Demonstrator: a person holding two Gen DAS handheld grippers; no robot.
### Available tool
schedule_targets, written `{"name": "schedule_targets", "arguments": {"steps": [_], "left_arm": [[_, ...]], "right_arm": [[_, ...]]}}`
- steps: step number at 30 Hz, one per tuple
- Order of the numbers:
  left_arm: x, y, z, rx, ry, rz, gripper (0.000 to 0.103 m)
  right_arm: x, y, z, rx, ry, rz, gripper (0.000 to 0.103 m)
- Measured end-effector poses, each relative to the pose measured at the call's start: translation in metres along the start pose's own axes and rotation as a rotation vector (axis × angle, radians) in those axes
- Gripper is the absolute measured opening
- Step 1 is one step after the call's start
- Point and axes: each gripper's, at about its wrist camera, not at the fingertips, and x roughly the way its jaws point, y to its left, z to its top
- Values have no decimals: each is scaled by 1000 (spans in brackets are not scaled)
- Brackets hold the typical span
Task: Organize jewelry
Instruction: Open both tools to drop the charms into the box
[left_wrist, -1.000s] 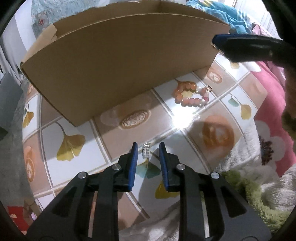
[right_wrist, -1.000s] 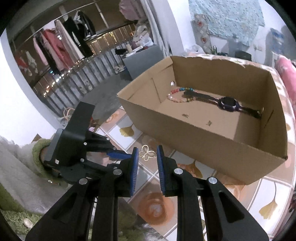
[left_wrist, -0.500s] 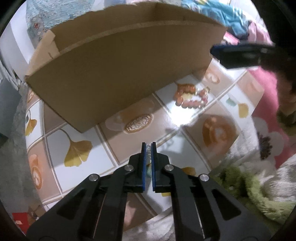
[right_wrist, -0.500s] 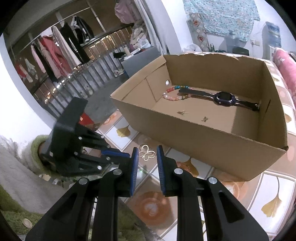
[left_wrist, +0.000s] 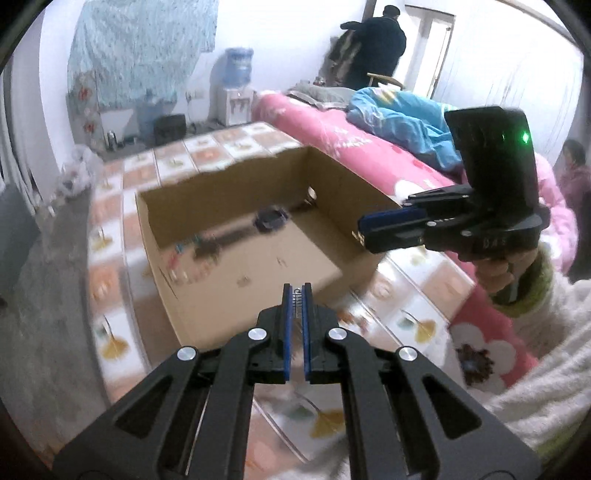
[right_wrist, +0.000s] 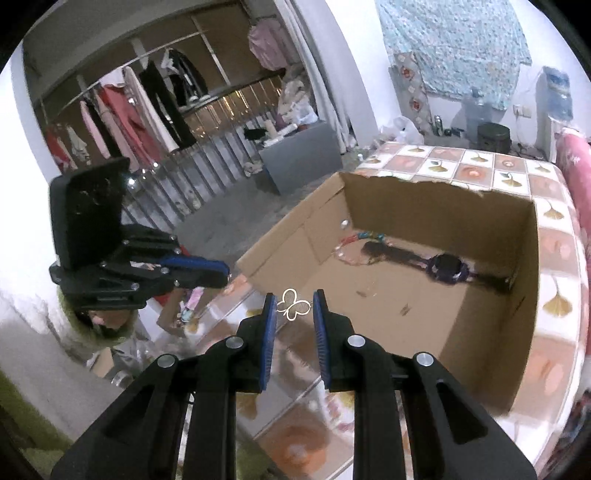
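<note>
My left gripper (left_wrist: 296, 292) is shut on a small silver pendant (left_wrist: 296, 297) and holds it in the air in front of the near wall of an open cardboard box (left_wrist: 207, 291). My right gripper (right_wrist: 294, 301) is shut on a gold butterfly charm (right_wrist: 293, 305), just above the box's (right_wrist: 461, 343) near left corner. A dark purple watch (right_wrist: 445, 267) and a coloured bead bracelet (right_wrist: 364, 236) lie on the box floor. The watch (left_wrist: 271, 218) also shows in the left wrist view, blurred. Each gripper appears in the other's view: the right (left_wrist: 364, 233) and the left (right_wrist: 223, 272).
The box stands on a table covered with a leaf-and-tile patterned cloth (left_wrist: 413, 306). A bed with pink flowered bedding (left_wrist: 332, 125) runs along the right. A person (left_wrist: 376, 40) stands far behind it. A clothes rail (right_wrist: 129, 103) and a grey box (right_wrist: 303, 155) lie left of the table.
My left gripper closed on the silver pendant lying on the cloth and lifted it well up, so the box's inside now shows. My right gripper rose a little, still holding the butterfly.
</note>
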Motion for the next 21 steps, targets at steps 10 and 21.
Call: {"name": "schedule_targets", "arguments": {"steps": [10, 21], "left_arm": [[107, 50, 38, -102, 232, 38, 4], [110, 69, 37, -178, 213, 7, 30]], "right_arm": [[69, -65, 33, 129, 212, -125, 20], [66, -80, 32, 183, 193, -180, 21]]}}
